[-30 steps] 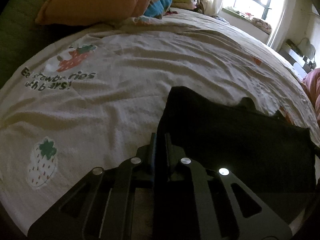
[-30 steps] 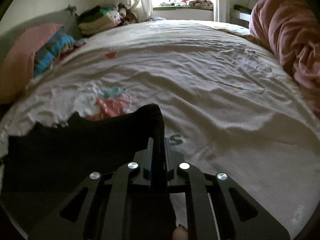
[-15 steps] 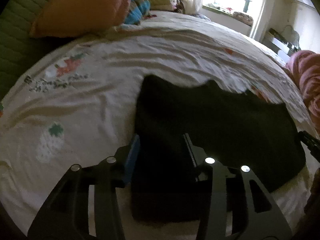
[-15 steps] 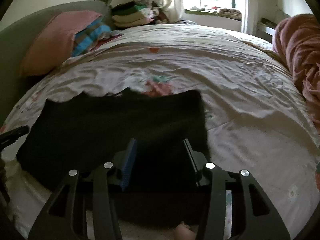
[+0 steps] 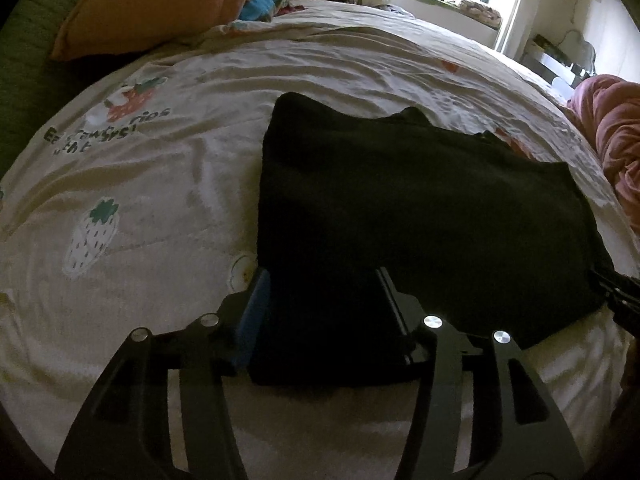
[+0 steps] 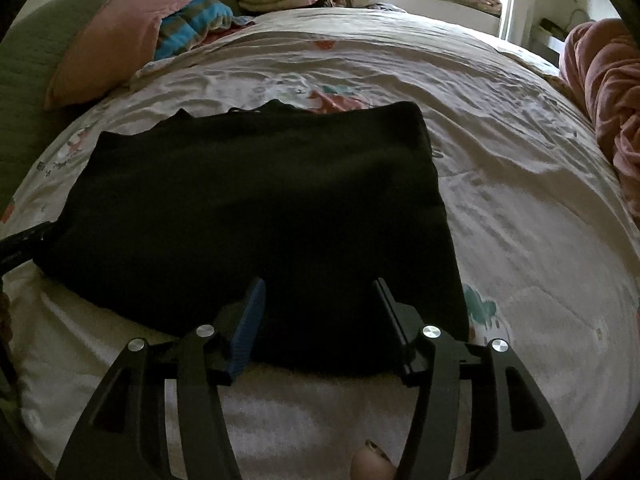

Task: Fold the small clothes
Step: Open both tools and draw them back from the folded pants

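Black garment flat on bed, mid-bed toward near edge, top edge wavy, sides fairly square. Left tongs spread wide, nothing gripped, straddling garment's near-left corner. Right tongs also wide, empty, over near-right corner of same garment. Judgement: one fold laid down and let go, cloth resting. Next move likely calls for fresh pinch on one side edge, both layers caught, carried across toward opposite edge without dragging sheet. Pink pillow far-left corner, clear of work.

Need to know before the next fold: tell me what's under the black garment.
The black garment lies flat on the strawberry-print bedsheet, which shows all around it. Anything beneath it is covered.
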The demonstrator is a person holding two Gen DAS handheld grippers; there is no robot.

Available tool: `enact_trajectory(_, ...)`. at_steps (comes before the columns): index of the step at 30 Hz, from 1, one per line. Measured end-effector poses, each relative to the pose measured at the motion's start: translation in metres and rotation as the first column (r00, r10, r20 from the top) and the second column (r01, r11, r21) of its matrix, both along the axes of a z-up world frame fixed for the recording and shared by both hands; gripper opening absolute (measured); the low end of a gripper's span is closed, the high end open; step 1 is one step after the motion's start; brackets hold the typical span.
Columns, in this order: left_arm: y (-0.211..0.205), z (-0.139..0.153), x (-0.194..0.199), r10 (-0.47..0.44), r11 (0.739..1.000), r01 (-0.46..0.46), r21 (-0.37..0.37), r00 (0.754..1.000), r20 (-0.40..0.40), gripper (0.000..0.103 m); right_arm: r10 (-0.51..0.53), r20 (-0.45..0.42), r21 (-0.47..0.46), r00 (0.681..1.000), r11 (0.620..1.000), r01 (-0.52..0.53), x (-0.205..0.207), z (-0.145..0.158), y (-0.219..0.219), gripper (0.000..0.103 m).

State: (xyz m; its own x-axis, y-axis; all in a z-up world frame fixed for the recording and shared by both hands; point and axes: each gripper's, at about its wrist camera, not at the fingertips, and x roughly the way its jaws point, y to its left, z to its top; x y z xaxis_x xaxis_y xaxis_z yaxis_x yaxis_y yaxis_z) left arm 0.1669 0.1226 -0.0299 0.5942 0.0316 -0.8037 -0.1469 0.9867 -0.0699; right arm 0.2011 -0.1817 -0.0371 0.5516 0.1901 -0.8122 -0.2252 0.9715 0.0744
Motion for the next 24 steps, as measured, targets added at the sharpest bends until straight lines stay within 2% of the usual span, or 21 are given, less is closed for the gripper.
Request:
enact_trajectory(5,0.005,-0.001,-0.009,0.002,1.000,-0.002,-0.010,1.000,-0.002,0.053,-0.010,0.004,-0.008,1.000,1.000,0.010,-0.009,0.003,0.001,0.055)
enact_trajectory(8,0.010,-0.001,-0.015,0.009,1.000,-0.009,-0.014,1.000,0.003,0.060,-0.003,0.029,0.012,1.000,1.000,0.003,-0.017,0.011,0.006,0.066)
enact_trajectory(10,0.014,0.001,-0.019,0.014,1.000,-0.014,-0.019,1.000,0.006,0.061,0.018,0.048,0.015,0.999,1.000,-0.019,-0.022,0.018,0.015,0.073)
enact_trajectory(11,0.016,0.001,-0.020,0.018,1.000,-0.017,-0.021,1.000,0.008,0.062,0.037,0.059,0.011,0.998,0.999,-0.037,-0.025,0.021,0.023,0.074)
enact_trajectory(13,0.021,0.003,-0.023,0.032,0.999,-0.032,-0.004,0.999,0.012,0.075,0.075,0.077,0.003,0.994,0.997,-0.076,-0.029,0.027,0.037,0.079)
enact_trajectory(15,0.026,0.005,-0.026,0.044,0.999,-0.044,0.009,0.999,0.017,0.077,0.121,0.098,-0.008,0.988,0.993,-0.120,-0.035,0.033,0.057,0.082)
enact_trajectory(18,0.038,0.008,-0.028,0.072,0.997,-0.072,0.013,0.997,0.021,0.087,0.191,0.114,-0.019,0.975,0.981,-0.191,-0.041,0.037,0.086,0.084)
enact_trajectory(21,0.050,0.010,-0.028,0.102,0.995,-0.102,0.011,0.995,0.020,0.090,0.278,0.140,-0.058,0.950,0.960,-0.272,-0.048,0.037,0.124,0.089)
enact_trajectory(24,0.065,0.012,-0.021,0.136,0.991,-0.136,0.013,0.991,0.003,0.093,0.364,0.157,-0.115,0.918,0.930,-0.349,-0.055,0.033,0.159,0.089)
